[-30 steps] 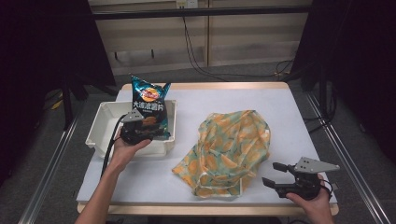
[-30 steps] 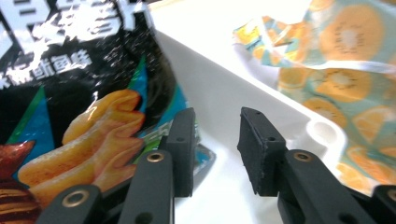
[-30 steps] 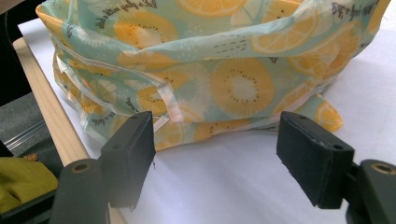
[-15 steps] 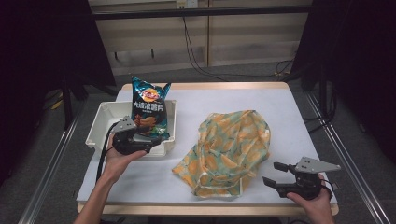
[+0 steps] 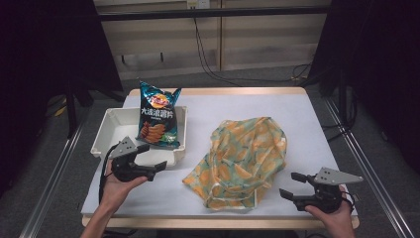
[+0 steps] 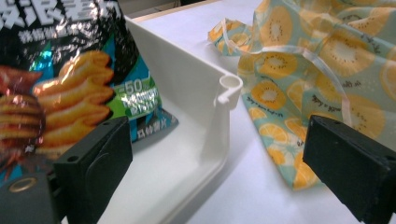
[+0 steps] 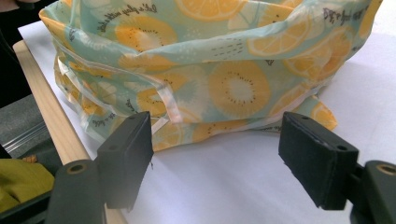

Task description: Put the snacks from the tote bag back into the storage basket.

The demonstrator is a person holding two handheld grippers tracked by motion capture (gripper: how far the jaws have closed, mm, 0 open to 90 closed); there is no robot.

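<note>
Retreating left gripper, seemingly empty

At centre right of the high view lies a pale teal cloth bag printed with orange and yellow citrus slices. At centre left stands a white tray holding a dark blue-teal crisp packet with golden crisps, white lettering and a red-and-yellow logo. The counter is white with a light wooden edge. The jaws are black.

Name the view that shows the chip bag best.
The high view: the whole chip bag stands in the white tray. The left gripper view shows its lower front, cropped; the right gripper view faces the fruit-print bag.
</note>
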